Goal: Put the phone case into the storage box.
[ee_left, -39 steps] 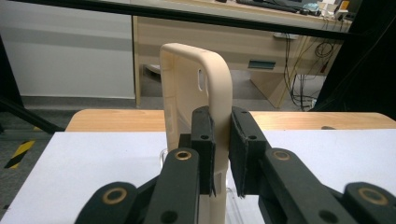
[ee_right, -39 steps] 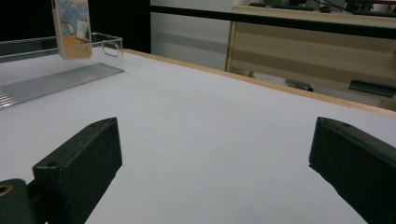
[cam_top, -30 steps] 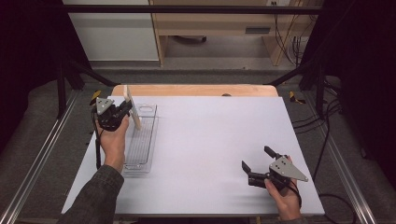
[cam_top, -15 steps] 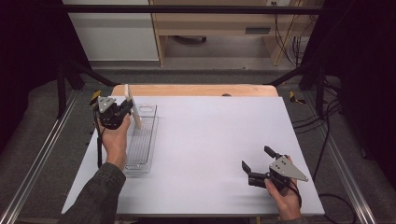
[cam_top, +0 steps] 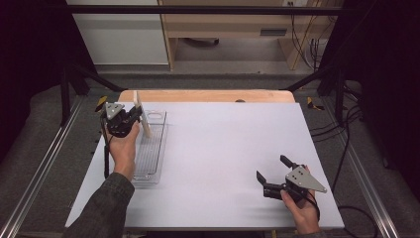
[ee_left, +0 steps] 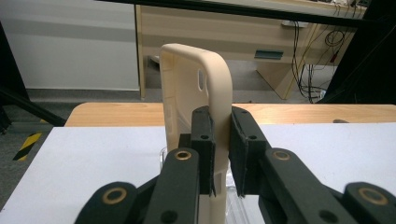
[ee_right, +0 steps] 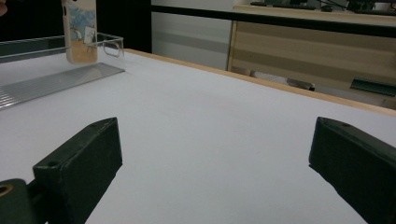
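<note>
Phone case [ee_left: 196, 93], cream, upright, rounded corners

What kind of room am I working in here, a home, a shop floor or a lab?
Most likely a lab or workshop recording station. A white table stands inside a black metal frame, loose cables hang by a plain wooden desk, and yellow-black hazard tape marks the carpeted floor.

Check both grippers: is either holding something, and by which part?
The left gripper is shut on a cream phone case, pinching one side edge, case upright above the clear tray. The right gripper is open, holding nothing.
</note>
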